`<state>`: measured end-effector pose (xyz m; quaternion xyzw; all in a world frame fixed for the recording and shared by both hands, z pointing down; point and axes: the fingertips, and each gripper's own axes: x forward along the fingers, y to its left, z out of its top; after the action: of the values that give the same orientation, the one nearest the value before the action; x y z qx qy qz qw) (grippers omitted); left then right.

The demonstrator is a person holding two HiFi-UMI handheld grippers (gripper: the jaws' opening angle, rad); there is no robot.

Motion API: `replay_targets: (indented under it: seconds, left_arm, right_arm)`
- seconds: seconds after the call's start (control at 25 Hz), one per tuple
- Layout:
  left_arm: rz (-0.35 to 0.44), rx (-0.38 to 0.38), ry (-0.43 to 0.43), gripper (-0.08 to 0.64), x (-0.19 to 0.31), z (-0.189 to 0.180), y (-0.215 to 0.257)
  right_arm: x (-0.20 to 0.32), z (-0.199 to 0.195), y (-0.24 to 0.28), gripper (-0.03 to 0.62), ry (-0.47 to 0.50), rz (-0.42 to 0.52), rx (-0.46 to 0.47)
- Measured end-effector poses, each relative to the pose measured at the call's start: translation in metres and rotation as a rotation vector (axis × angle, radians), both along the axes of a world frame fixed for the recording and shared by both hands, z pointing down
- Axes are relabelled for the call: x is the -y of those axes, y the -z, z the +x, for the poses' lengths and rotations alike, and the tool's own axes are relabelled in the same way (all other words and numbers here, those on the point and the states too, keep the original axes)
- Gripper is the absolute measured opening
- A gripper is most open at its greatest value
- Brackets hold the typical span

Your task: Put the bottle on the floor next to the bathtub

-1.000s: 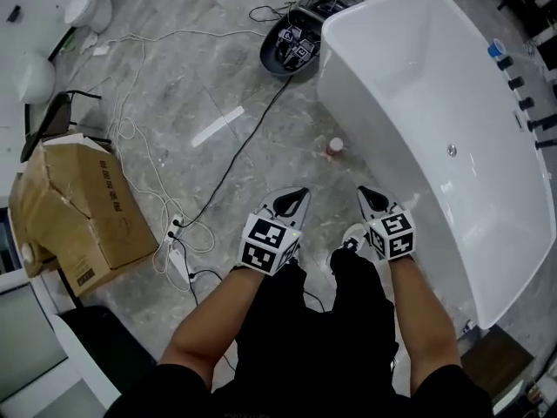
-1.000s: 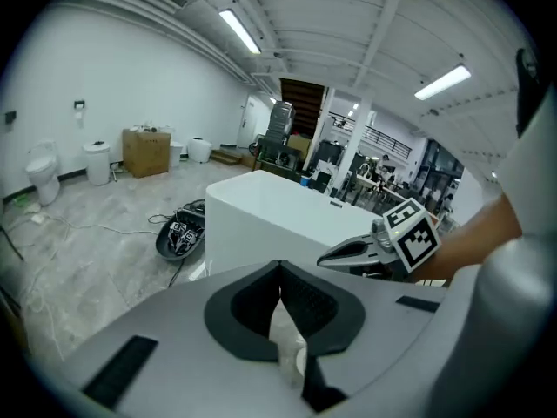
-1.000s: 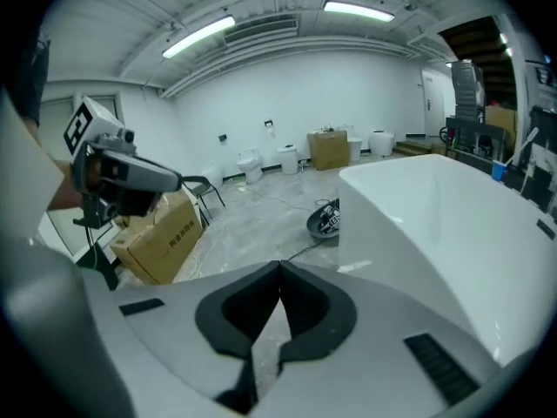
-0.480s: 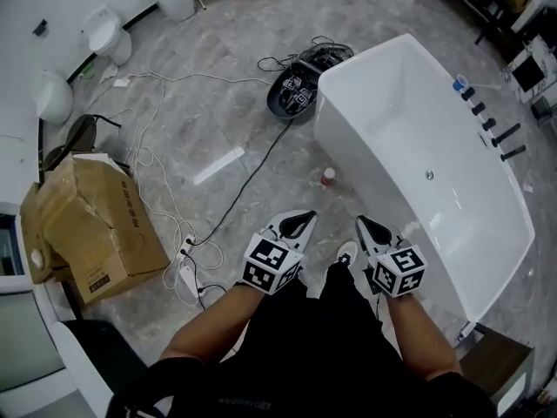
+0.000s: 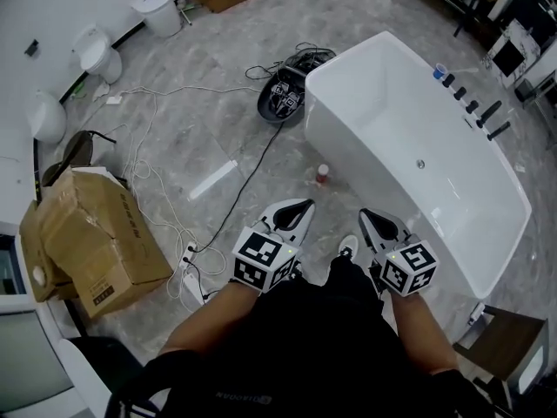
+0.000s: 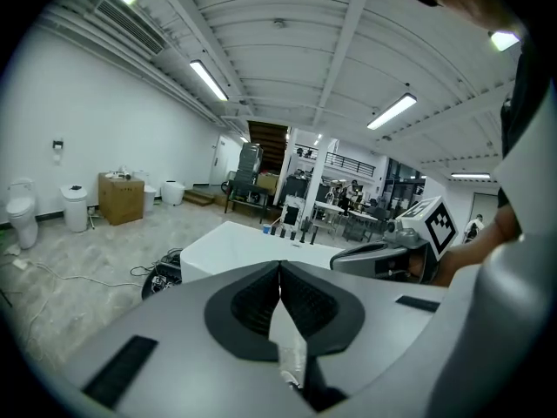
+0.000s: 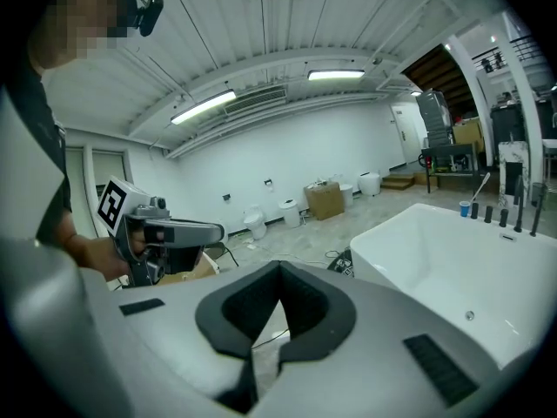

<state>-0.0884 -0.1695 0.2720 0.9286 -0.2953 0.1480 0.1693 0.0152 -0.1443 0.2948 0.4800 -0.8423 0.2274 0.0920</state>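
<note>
While the bottle [image 5: 322, 174] is sitting on the floor [image 5: 218, 129], seemingly upright and just beside the bathtub [image 5: 392, 120] along its long outer side, the placing step is looking finished. Nearer the person than the bathtub's side, the left tongs [image 5: 294, 211] and the right tongs [image 5: 374, 221] are hovering well apart from the bottle, each with its jaws pressed together and gripping nothing. The next move is probably calling only for keeping clear so the bottle is not getting knocked.
</note>
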Motion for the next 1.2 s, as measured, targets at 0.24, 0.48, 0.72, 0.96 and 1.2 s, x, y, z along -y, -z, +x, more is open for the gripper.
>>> replay_targets:
  seconds: [0.24,0.48,0.72,0.96,1.2]
  left_arm:
    - [-0.005,0.025,-0.021,0.017,-0.015,-0.001,-0.007]
    - [-0.004,0.055,-0.038,0.017,-0.023,-0.002,-0.012]
    - [0.014,0.041,-0.018,0.017,-0.004,-0.001,-0.003]
    - [0.022,0.038,-0.040,0.017,-0.007,0.001,-0.004]
    - [0.016,0.039,-0.047,0.017,-0.009,0.003,-0.006]
  right_arm:
    - [-0.026,-0.006,-0.003,0.035,-0.013,0.008,-0.019]
    - [-0.038,0.003,-0.010,0.035,-0.037,-0.004,-0.042]
    - [-0.034,0.006,-0.011,0.035,-0.024,-0.006,-0.065]
    - [-0.031,0.004,-0.011,0.035,-0.016,-0.012,-0.077]
    - [-0.031,0.002,-0.011,0.035,0.013,-0.014,-0.101]
